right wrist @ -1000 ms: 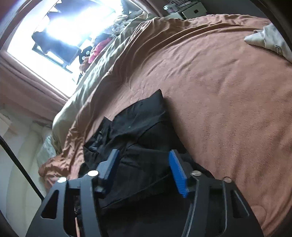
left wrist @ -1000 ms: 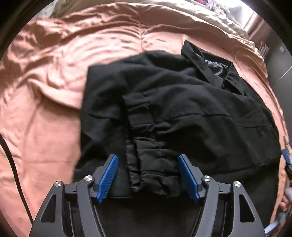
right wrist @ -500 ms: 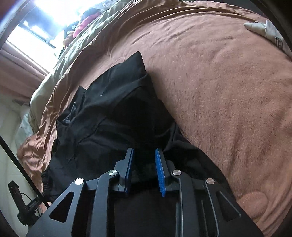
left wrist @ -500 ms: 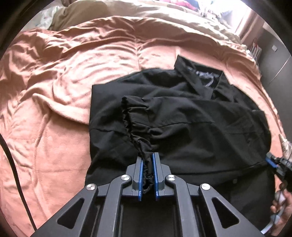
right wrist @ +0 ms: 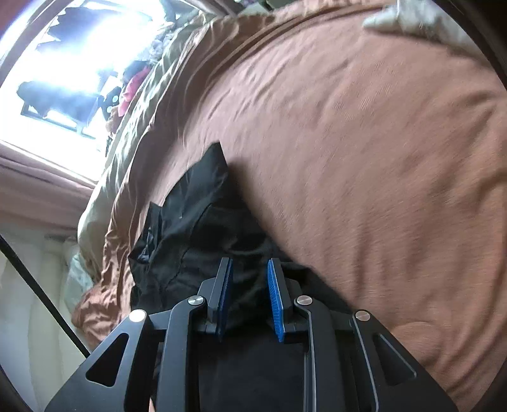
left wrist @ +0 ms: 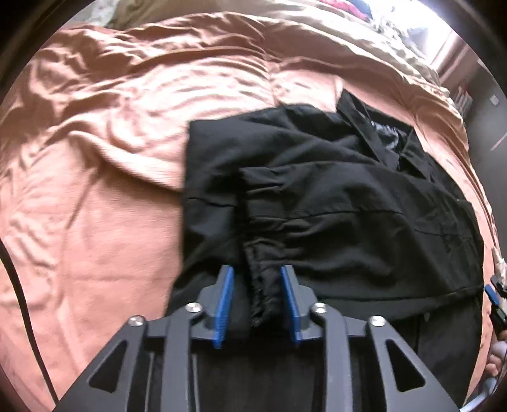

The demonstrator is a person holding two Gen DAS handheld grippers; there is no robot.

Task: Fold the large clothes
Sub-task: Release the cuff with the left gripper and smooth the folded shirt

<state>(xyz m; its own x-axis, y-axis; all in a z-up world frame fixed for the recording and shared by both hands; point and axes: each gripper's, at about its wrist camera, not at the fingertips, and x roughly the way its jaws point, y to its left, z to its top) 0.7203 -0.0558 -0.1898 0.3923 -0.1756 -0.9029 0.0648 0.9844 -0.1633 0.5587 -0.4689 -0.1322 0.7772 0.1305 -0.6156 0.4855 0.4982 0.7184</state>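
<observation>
A black jacket [left wrist: 348, 206] lies partly folded on a rust-orange bedcover [left wrist: 111, 222], collar at the far right. Its gathered sleeve cuff [left wrist: 263, 285] stands between the blue pads of my left gripper [left wrist: 256, 272]. Those jaws are opening, and the cuff leans toward the right pad with a gap on the left. In the right wrist view, the jacket [right wrist: 190, 222] runs from the middle down into my right gripper [right wrist: 248, 266]. Its jaws are closing, narrow, with dark fabric bunched between the pads. The right gripper's tip [left wrist: 494, 294] shows at the jacket's right hem.
A beige duvet [left wrist: 348, 41] lies bunched along the far side of the bed. A pale garment [right wrist: 412, 22] rests at the top right of the bedcover [right wrist: 364, 158]. A black cable [left wrist: 19, 285] hangs at the left. A bright window [right wrist: 63, 63] is at the upper left.
The left jaws shut on the cuff half a second ago and have since parted. The right jaws went from wide to narrow around the fabric, and that view swung.
</observation>
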